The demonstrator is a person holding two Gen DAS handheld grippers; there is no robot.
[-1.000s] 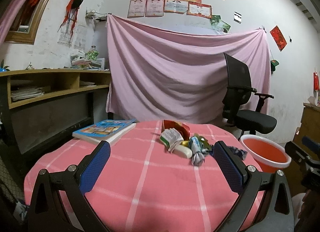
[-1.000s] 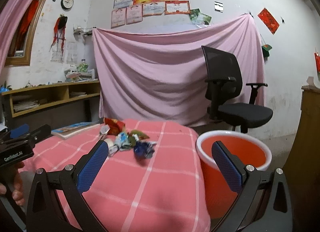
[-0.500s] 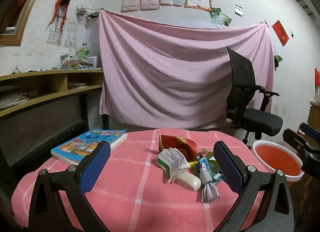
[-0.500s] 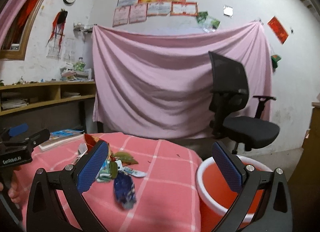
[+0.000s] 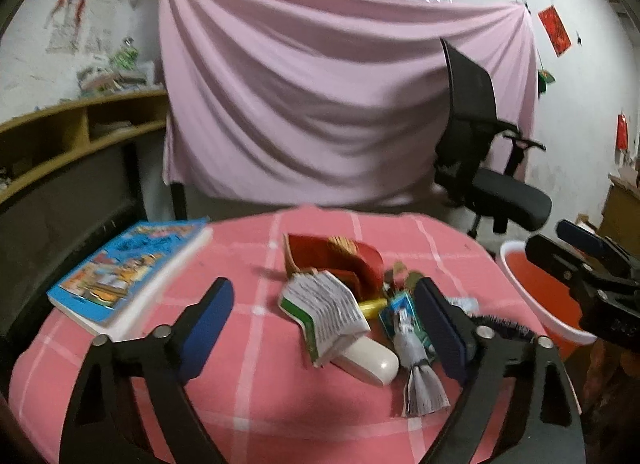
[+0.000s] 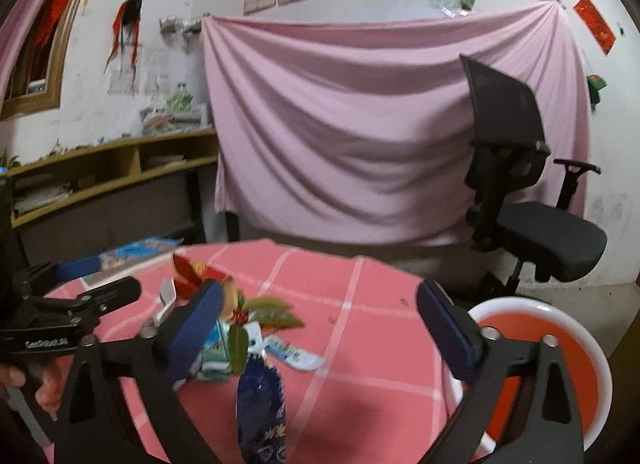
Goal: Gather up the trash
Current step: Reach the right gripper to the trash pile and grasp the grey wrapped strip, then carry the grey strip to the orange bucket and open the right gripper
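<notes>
Trash [image 5: 352, 312] lies heaped near the middle of the pink checked worktop [image 5: 280, 396]: a white printed wrapper [image 5: 326, 310] whose text is too blurred to read, a red packet [image 5: 336, 256] behind it at 12 o'clock, a white capsule-shaped piece [image 5: 366, 360] and a dark blue foil bag [image 6: 260, 404]. Lettering on the left tool's body in the right view is smeared. Left tool [image 5: 320, 324] stands apart around the heap; right tool [image 6: 320, 324] is also apart, holding nothing. An orange bucket [image 6: 560, 344] sits at 3 o'clock, partly cut off. A blue book [image 5: 128, 268] lies at 10 o'clock.
</notes>
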